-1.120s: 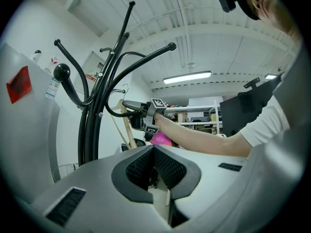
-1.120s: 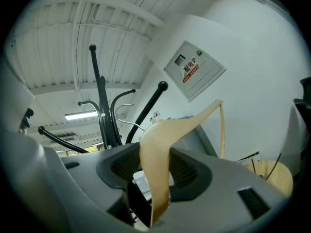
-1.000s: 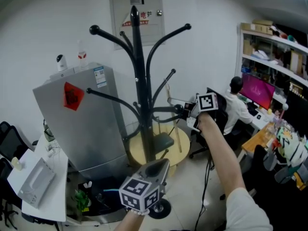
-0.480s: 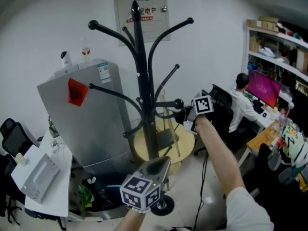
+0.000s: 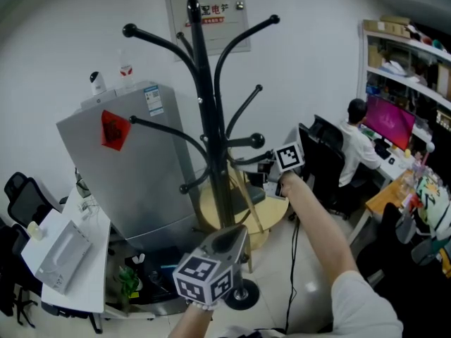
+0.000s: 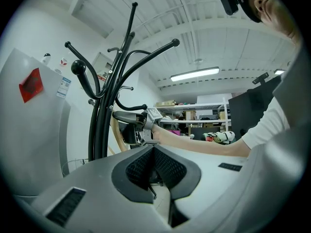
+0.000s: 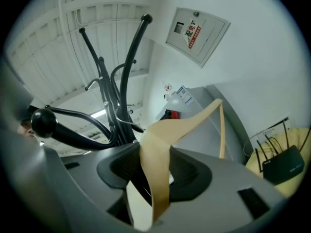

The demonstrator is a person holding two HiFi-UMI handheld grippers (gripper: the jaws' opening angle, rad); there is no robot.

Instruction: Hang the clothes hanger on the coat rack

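Clamped on the tan clothes hanger [image 7: 158, 178] with the fingers of the right gripper [image 5: 266, 179], just under a ball-tipped lower arm on the right side of the black coat rack [image 5: 206, 118]. Pressed together on nothing at the left gripper [image 5: 230, 239], low and near, in front of the rack's base.

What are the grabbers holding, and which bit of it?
The right gripper grips the wooden hanger around its middle, where both arms meet. The left gripper holds nothing.
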